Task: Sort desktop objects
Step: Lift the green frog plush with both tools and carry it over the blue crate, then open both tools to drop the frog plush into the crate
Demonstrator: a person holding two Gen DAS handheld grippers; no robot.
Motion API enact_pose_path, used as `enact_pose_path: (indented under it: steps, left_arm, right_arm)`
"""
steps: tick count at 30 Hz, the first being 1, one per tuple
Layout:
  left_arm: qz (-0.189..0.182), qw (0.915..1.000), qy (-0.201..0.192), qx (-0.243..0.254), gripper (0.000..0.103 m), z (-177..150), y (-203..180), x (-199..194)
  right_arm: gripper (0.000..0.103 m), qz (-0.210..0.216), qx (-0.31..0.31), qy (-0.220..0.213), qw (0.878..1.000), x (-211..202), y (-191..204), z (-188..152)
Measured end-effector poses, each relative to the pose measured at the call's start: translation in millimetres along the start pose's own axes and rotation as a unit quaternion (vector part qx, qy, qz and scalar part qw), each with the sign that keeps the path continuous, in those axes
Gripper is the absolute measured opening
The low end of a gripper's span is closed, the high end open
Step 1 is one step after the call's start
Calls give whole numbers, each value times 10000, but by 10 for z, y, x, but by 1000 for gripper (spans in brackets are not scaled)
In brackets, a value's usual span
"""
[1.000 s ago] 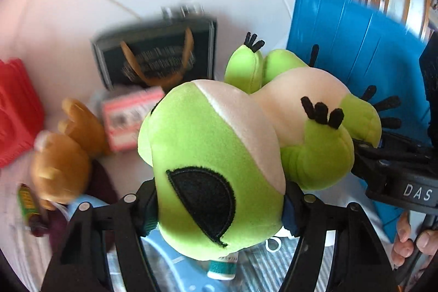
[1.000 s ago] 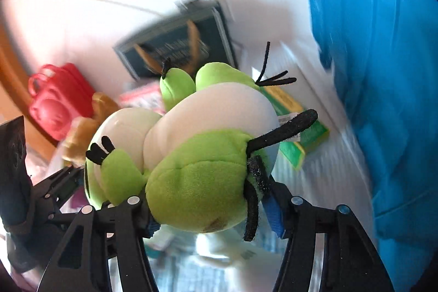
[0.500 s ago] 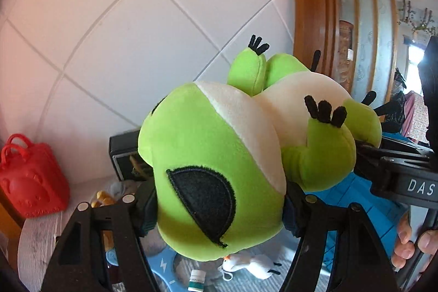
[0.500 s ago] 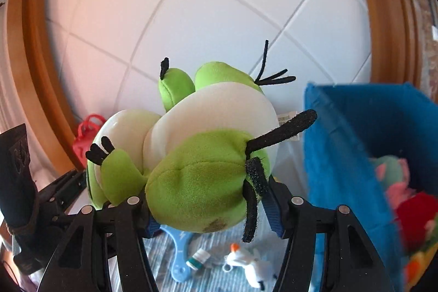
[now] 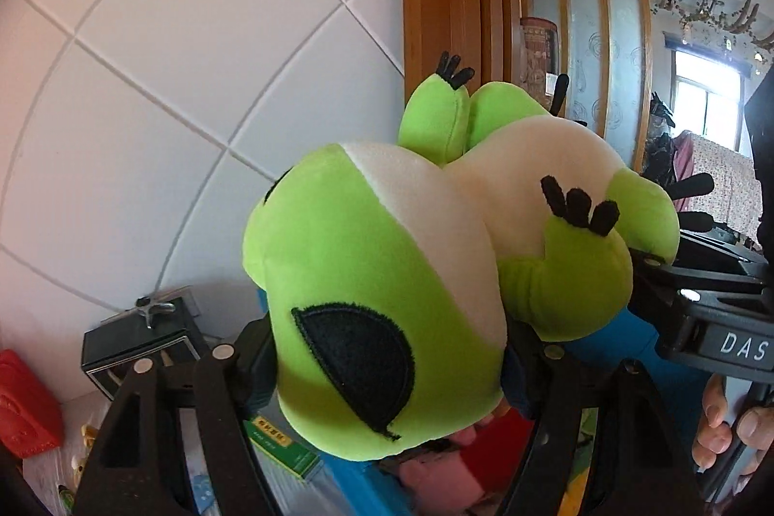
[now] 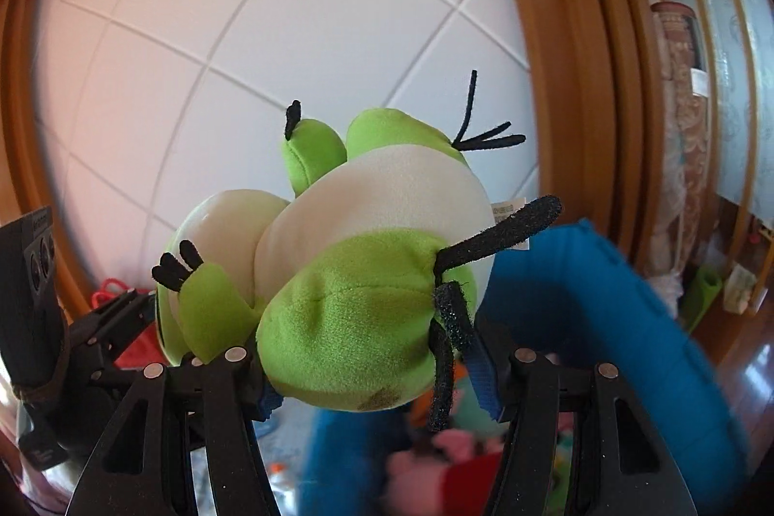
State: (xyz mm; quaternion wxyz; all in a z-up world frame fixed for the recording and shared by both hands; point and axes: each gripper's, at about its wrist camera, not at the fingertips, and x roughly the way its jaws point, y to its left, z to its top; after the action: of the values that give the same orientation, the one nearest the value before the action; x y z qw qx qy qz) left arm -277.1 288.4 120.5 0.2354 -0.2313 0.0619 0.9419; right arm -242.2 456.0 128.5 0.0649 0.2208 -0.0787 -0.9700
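A green and cream plush frog (image 5: 387, 298) is shown held aloft by both tools: the left hand-held gripper (image 5: 387, 366) is clamped on its head, although its jaws have just been opening slightly, and the right hand-held gripper (image 6: 377, 366) is closed on its rear, beside the black felt toes. The frog fills most of both views and hides much of the tabletop (image 5: 77, 419). Below it a blue bin (image 6: 604, 298) is seen, with pink and red soft toys (image 5: 464, 453) inside. To the left, a black box (image 5: 140, 346), a red bag (image 5: 24, 409) and a green carton (image 5: 280, 448) are visible; the carton's print is too small to be read. "DAS" is legible on the right tool's body (image 5: 740, 346). Fingers (image 5: 721, 429) are seen at the edge.
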Motion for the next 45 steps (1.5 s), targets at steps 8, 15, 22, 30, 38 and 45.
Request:
enact_pose_path:
  steps: [8, 15, 22, 30, 38, 45]
  left_arm:
    - [76, 9937, 1084, -273, 73, -50, -484, 1214]
    - [135, 9805, 1936, -316, 73, -427, -585, 1870]
    - [535, 9698, 2372, -197, 79, -575, -599, 2043]
    - [741, 9801, 1839, 52, 79, -502, -653, 1893]
    - [938, 9784, 1787, 441, 80, -484, -786, 1914]
    - [1001, 9766, 1847, 451, 80, -500, -763, 1960]
  right_arm:
    - [60, -100, 466, 623, 9969, 724, -1180, -156]
    - [60, -334, 751, 1505, 9852, 1224, -1576, -532]
    - [68, -273, 1324, 2173, 9667, 1492, -1708, -788]
    - [98, -527, 1247, 1903, 9723, 1421, -1852, -654]
    - [103, -685, 1279, 2091, 9671, 1449, -1831, -650]
    - [103, -914, 1140, 2129, 9661, 1460, -1819, -645]
